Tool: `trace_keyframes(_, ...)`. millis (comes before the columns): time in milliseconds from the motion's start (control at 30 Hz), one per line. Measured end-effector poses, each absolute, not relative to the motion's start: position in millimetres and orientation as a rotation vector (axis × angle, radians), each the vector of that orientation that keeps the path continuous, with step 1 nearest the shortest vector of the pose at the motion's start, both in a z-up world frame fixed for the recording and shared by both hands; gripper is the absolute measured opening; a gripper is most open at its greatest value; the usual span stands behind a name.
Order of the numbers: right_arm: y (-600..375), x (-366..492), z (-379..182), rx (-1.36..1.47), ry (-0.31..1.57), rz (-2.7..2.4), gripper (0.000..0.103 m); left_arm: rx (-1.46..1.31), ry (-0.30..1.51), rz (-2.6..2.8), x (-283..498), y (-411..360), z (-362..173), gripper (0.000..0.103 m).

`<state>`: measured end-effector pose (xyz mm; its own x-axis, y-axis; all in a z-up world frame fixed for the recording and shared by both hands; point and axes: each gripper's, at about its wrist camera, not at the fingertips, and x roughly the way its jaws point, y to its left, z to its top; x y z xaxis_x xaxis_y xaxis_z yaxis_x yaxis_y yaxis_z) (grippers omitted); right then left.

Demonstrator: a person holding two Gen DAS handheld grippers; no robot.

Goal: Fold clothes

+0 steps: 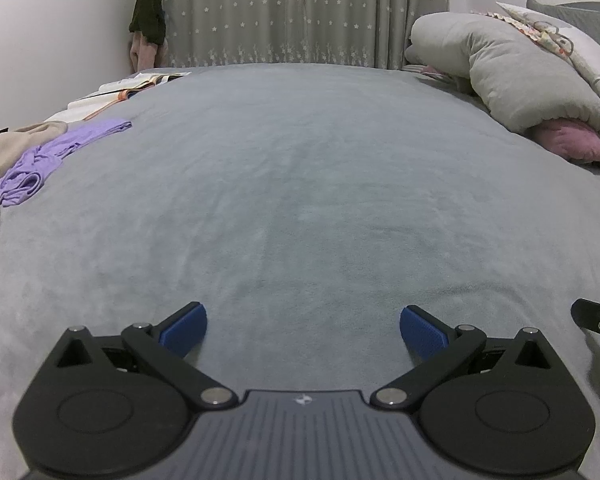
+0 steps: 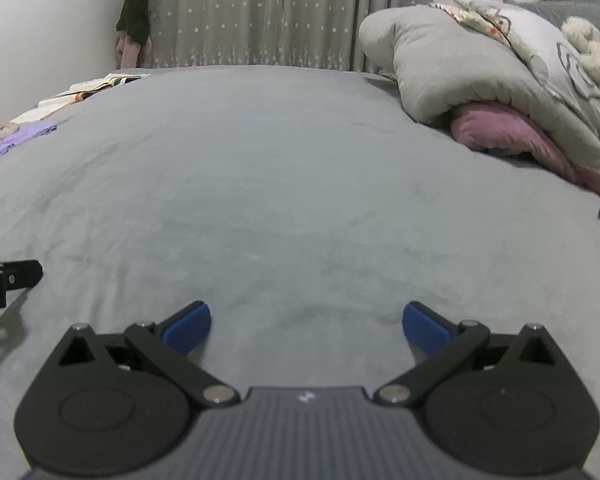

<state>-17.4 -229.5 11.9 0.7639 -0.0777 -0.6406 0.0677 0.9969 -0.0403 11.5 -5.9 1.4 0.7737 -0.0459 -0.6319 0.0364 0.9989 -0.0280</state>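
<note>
- Both the left claw [image 1: 303, 330] and right claw [image 2: 306, 326] gape wide, gripping nothing, low over the bed [image 1: 300, 184].
- Clothes: a rumpled purple garment [image 1: 44, 160] lies unfolded, far left.
- Folding looks unstarted; everything remains.

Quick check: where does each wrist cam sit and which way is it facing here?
Left wrist: low over the grey bed, facing the star curtain; shows the open left gripper, purple garment at left.
Right wrist: alongside to the right, same heading; shows the open right gripper, grey duvet closer.
Shared: bed, curtain, duvet, purple garment; each view catches the other gripper's edge.
</note>
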Motion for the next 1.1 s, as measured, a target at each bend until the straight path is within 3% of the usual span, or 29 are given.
trace_keyframes(1100, -226.3, -22.4, 11.2, 0.014, 0.688, -0.129, 0.103, -0.002, 0.681, -0.035, 14.3, -3.8, 0.1, 0.103)
